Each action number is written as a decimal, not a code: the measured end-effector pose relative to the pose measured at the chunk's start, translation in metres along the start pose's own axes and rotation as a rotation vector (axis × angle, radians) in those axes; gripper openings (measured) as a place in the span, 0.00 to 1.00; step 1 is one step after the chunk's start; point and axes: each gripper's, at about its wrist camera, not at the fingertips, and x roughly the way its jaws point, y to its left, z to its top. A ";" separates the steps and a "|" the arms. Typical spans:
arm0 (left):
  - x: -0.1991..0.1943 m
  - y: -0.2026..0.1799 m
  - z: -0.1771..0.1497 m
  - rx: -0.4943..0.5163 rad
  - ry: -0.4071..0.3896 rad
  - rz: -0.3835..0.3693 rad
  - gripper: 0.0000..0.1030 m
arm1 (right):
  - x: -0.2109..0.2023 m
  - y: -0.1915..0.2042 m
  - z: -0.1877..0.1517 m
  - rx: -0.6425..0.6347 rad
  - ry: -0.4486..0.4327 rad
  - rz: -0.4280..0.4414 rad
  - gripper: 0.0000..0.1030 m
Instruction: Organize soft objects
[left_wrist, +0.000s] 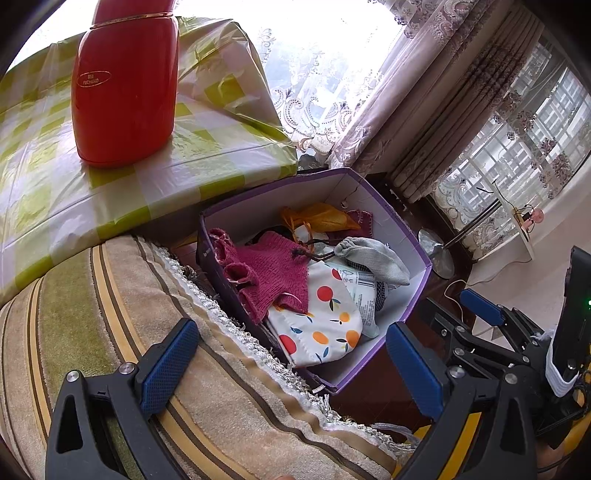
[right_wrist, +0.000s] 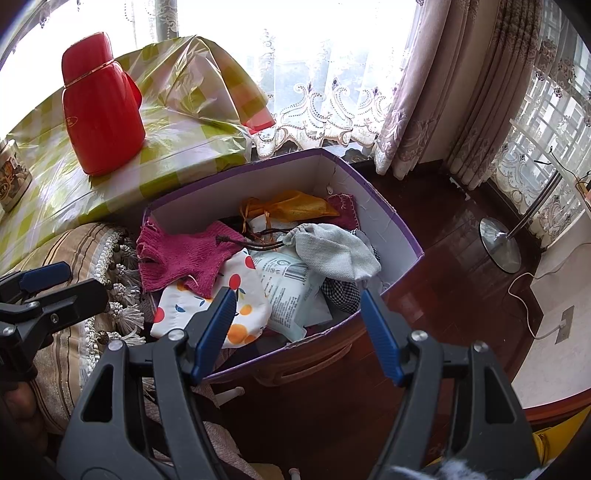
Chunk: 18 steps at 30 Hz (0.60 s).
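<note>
A purple cardboard box (left_wrist: 384, 206) (right_wrist: 391, 218) with white inside walls holds several soft things. A magenta knit piece (left_wrist: 273, 273) (right_wrist: 184, 254) drapes over its left wall. Beside it lie a fruit-print pouch (left_wrist: 325, 325) (right_wrist: 251, 291), a grey drawstring bag (left_wrist: 373, 254) (right_wrist: 332, 247), a yellow pouch (left_wrist: 321, 216) (right_wrist: 291, 205) and a white packet (right_wrist: 291, 291). My left gripper (left_wrist: 291, 365) is open over the striped cushion and the box's near corner, holding nothing. My right gripper (right_wrist: 299, 332) is open above the box's front edge, empty.
A red thermos (left_wrist: 125, 81) (right_wrist: 99, 107) stands on a table with a green checked cover (left_wrist: 207, 147) (right_wrist: 177, 140) behind the box. A striped fringed cushion (left_wrist: 110, 314) lies left of it. Dark wooden floor (right_wrist: 443, 258), a lamp base (right_wrist: 498, 243) and curtains (right_wrist: 461, 92) are at right.
</note>
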 end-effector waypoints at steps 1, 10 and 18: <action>0.001 0.000 0.000 -0.001 0.001 0.001 0.99 | 0.000 0.000 0.000 -0.001 0.000 0.000 0.71; 0.002 -0.001 0.000 -0.005 0.002 0.001 0.99 | 0.001 0.000 0.000 0.000 0.002 0.000 0.71; 0.002 -0.001 0.000 -0.006 0.003 0.002 0.99 | 0.001 0.001 0.000 0.003 0.003 -0.001 0.71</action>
